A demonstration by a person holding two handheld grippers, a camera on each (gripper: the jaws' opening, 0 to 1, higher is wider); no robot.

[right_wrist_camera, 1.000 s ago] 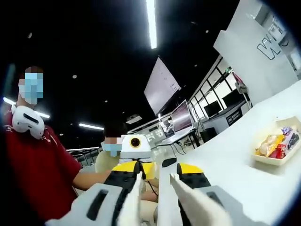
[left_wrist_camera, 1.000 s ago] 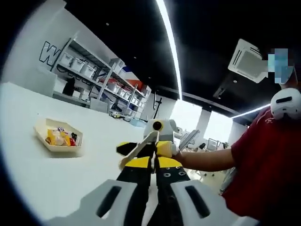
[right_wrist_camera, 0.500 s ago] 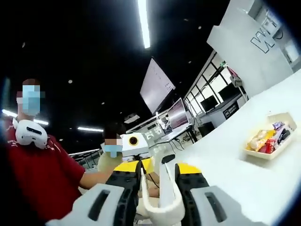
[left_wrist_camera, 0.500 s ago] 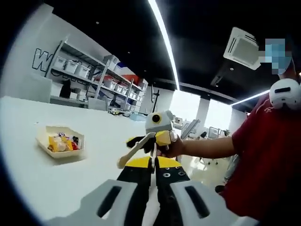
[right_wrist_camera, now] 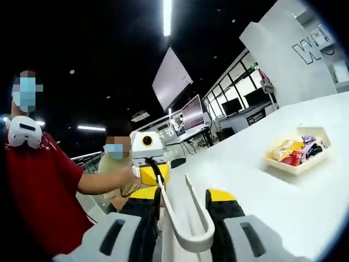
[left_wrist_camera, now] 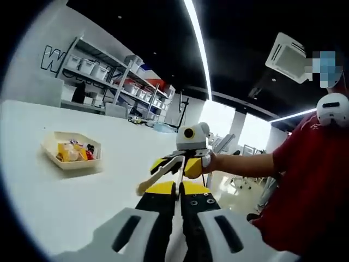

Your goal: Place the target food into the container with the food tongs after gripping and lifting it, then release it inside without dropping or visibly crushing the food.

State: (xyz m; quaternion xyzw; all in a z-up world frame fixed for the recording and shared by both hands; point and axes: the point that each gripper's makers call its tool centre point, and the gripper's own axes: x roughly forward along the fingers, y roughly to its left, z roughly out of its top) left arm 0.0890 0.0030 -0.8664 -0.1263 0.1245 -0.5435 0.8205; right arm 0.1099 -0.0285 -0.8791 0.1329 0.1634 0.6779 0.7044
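Observation:
A cream tray (left_wrist_camera: 70, 153) of wrapped foods, yellow, red and purple, lies on the white table (left_wrist_camera: 82, 207). In the right gripper view the same tray (right_wrist_camera: 297, 158) is at the right. My right gripper (right_wrist_camera: 182, 197) is shut on the bend of the white food tongs (right_wrist_camera: 188, 229), whose two arms spread wide apart. From the left gripper view that right gripper (left_wrist_camera: 175, 165) hangs in the air over the table edge, with the tongs (left_wrist_camera: 158, 176) pointing down-left, well short of the tray. My left gripper (left_wrist_camera: 178, 189) is shut with nothing in it and faces the right one; its yellow body (right_wrist_camera: 151, 174) is seen end-on.
A person in a red shirt (left_wrist_camera: 311, 180) holds both grippers at the table's near edge. Another person (right_wrist_camera: 117, 164) sits behind. Shelving with boxes (left_wrist_camera: 109, 82) lines the far wall. Bare table surface (right_wrist_camera: 272, 207) lies between the tongs and the tray.
The right gripper's jaws have spread and the tongs' arms have opened from nearly closed to wide apart. Both views have shifted slightly; the tray lies where it was.

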